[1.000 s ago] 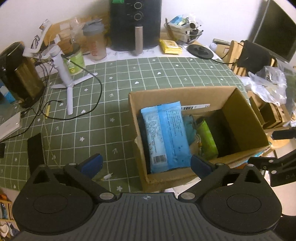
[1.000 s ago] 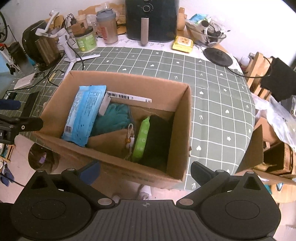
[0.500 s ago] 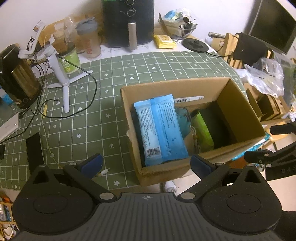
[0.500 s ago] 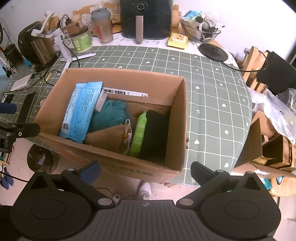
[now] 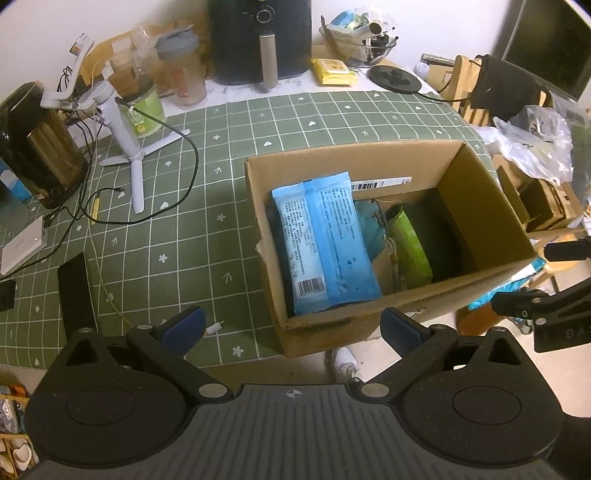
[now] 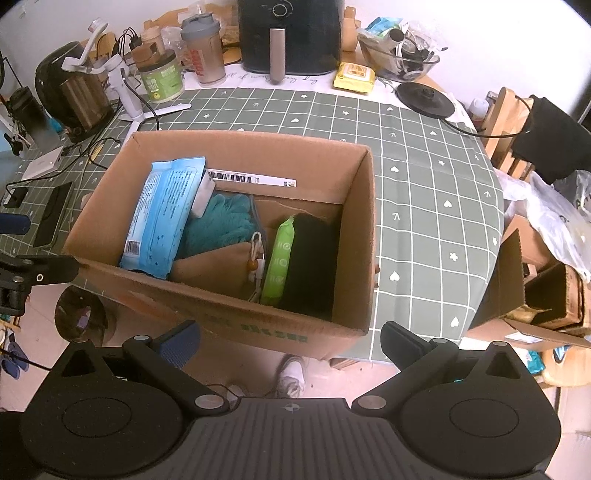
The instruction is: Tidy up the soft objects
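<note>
**Cardboard box looks packed; both grippers empty**

Black plastic at the bottom of each frame: the left gripper (image 5: pixel 291 325) and the right gripper (image 6: pixel 290 336), jaws spread wide, nothing between them. Both hang above the near table edge, short of the cardboard box (image 6: pixel 236 317).

Centre frame, inside the box: blue wipes pack (image 6: pixel 162 218) leaning at the left wall, teal fluffy cloth (image 6: pixel 221 225) beside it, tan pouch (image 6: pixel 218 269) in front, green pack (image 6: pixel 280 254) upright against a black soft item (image 6: pixel 314 258) at the right.

Beyond, the green checked tablecloth (image 6: pixel 424 192) carries no loose soft goods near the box. Upper frame: a yellow pack (image 6: pixel 354 77) beside the air fryer (image 6: pixel 288 33).

Judgement: packing is largely done; the yellow pack may remain.
</note>
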A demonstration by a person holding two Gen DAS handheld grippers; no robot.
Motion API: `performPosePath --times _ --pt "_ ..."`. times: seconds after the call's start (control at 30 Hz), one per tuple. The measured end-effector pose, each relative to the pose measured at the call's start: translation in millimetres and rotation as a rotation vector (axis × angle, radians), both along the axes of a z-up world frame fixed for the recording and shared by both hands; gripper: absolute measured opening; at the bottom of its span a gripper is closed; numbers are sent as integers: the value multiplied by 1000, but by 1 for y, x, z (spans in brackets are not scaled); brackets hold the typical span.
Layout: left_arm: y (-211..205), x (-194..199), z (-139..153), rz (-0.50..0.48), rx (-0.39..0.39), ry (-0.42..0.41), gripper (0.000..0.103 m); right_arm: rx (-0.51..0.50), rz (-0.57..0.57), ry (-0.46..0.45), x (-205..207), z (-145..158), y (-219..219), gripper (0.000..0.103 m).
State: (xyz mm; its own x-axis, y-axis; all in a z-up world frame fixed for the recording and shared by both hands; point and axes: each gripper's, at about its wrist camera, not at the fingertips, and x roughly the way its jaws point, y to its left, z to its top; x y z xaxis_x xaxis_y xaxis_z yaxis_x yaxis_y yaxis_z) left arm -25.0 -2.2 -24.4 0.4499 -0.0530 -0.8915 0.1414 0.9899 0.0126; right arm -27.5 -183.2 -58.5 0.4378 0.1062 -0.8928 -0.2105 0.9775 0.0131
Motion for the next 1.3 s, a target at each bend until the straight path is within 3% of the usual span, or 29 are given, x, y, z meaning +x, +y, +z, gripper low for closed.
performPosePath --times 1.3 --pt "3 9 -4 21 -10 31 103 -10 -6 0 9 -1 1 103"
